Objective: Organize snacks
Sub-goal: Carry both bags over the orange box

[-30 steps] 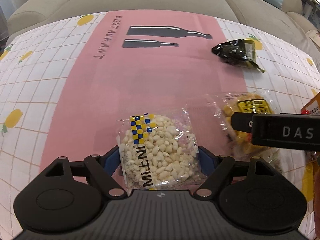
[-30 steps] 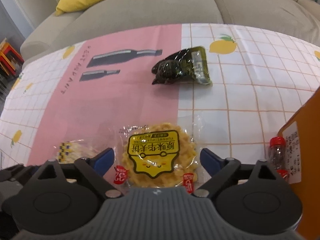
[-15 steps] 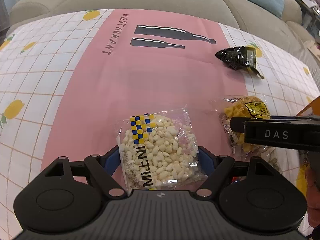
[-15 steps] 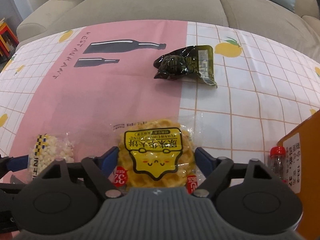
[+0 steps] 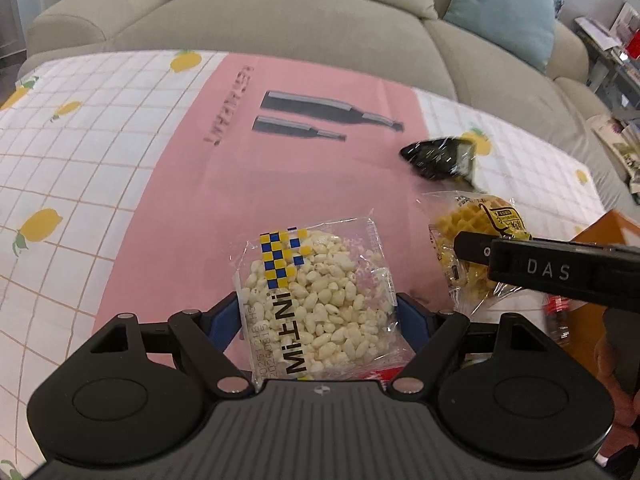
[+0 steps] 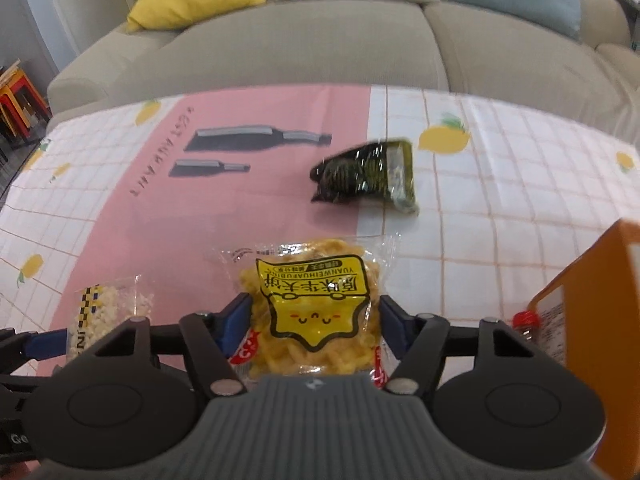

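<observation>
I am pinching the rice pack (image 5: 316, 308) in my left claw (image 5: 318, 320) while my right claw (image 6: 316, 320) is closing on the waffle pack (image 6: 312, 304) above the desk (image 6: 500, 200), both bound next, I judge, for the orange box (image 6: 592, 320).

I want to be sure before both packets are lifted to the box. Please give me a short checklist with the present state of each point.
1. Left gripper holds the puffed rice packet, jaws against both sides: ok.
2. Right gripper has the waffle packet between its jaws, which are closing; firm grip: cannot tell.
3. Orange box in view at the right: ok.
4. Room inside the box: cannot tell.
5. Dark packet lies apart on the tablecloth, out of the way: ok.
</observation>
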The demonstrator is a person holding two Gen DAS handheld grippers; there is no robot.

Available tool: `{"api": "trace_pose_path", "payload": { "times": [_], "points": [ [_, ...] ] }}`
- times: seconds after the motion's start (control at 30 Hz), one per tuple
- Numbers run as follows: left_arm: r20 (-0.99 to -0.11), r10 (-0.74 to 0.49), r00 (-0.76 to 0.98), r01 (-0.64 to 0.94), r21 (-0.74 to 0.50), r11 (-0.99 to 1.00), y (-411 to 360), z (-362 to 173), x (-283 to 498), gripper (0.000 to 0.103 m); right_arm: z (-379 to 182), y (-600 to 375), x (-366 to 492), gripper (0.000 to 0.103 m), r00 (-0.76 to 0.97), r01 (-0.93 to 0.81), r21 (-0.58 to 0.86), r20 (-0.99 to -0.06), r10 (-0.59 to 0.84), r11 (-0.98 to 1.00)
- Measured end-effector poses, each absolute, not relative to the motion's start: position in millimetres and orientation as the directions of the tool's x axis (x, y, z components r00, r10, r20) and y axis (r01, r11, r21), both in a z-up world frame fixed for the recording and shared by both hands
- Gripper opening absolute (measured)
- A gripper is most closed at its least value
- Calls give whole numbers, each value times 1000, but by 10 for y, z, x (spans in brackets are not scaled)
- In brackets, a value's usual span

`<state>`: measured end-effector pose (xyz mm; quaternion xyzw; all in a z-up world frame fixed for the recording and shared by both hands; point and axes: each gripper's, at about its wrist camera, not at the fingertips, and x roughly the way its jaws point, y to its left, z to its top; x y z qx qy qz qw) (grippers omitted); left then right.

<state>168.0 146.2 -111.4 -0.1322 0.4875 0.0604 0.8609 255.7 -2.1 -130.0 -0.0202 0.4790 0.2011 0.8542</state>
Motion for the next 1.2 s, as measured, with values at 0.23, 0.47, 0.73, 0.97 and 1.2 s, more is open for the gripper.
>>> {"api": "trace_pose_path", "payload": {
  "times": [0.23, 0.47, 0.73, 0.97, 1.2],
  "points": [
    [-825, -47, 563, -216, -202, 955, 1297, -722, 1504, 92, -886, -272, 2339, 64, 498, -373, 206, -778, 382, 905],
    [-811, -92, 578, -143, -212, 967, 1011, -406, 1334, 92, -518, -604, 2046, 62, 494, -394, 260, -749, 441, 882],
    [-792, -157, 590, -20, -208, 978, 577, -109, 1176, 92, -160, -1168, 1759, 61, 496, -376, 301, -733, 465, 876],
    [-773, -239, 587, 82, -237, 968, 205, 58, 1151, 92, 84, -1848, 1587, 60, 545, -321, 293, -721, 428, 901],
    [-749, -328, 575, 224, -241, 944, -305, 224, 1325, 92, 264, -2616, 1501, 60, 597, -244, 242, -726, 342, 939]
  ]
}}
